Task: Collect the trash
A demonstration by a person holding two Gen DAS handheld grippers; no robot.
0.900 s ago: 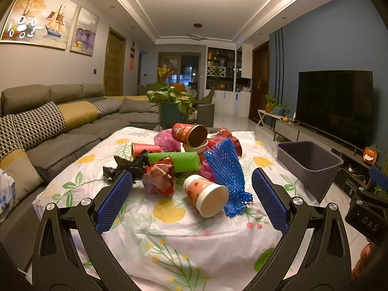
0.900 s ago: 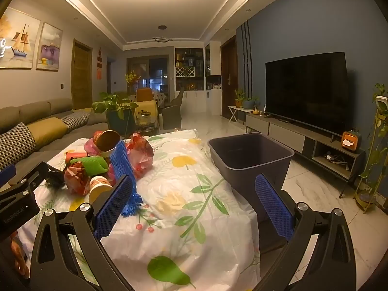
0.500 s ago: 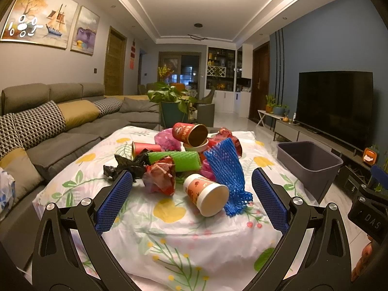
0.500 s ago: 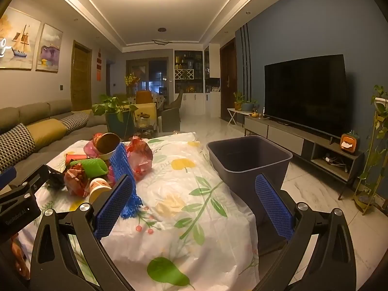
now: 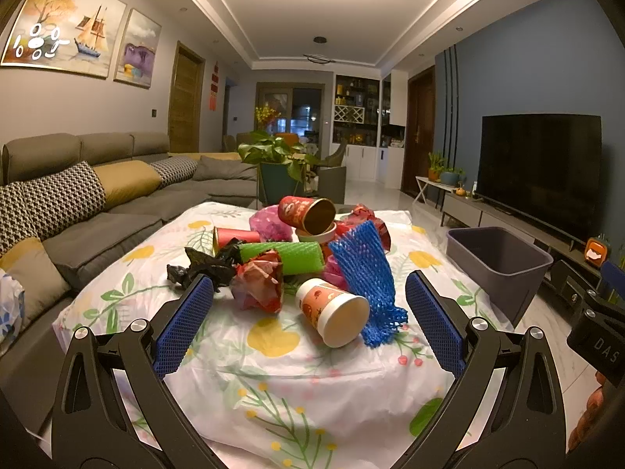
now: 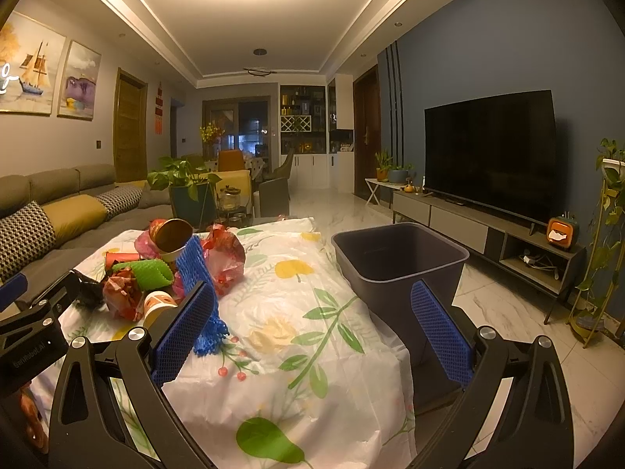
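Observation:
A heap of trash lies on the flowered tablecloth (image 5: pixel 273 355): an orange paper cup (image 5: pixel 333 311) on its side, a blue foam net (image 5: pixel 365 273), a green foam net (image 5: pixel 287 256), a crumpled red wrapper (image 5: pixel 261 285), black plastic (image 5: pixel 203 265), a red cup (image 5: pixel 306 215) on top. My left gripper (image 5: pixel 309 322) is open, short of the heap, nothing between its blue pads. My right gripper (image 6: pixel 312 332) is open and empty, over the table's right side, with the heap (image 6: pixel 172 269) to its left. A grey bin (image 6: pixel 398 262) stands on the floor right of the table.
A grey sofa (image 5: pixel 78 211) with cushions runs along the left. A potted plant (image 5: pixel 279 168) stands behind the table. A TV (image 6: pixel 490 154) on a low console lines the right wall, with a plant stand (image 6: pixel 605 242) beyond. Marble floor shows around the bin.
Both views have shifted only slightly; the right gripper's view has edged a little forward and down. Nothing on the table has moved, and both grippers stay open.

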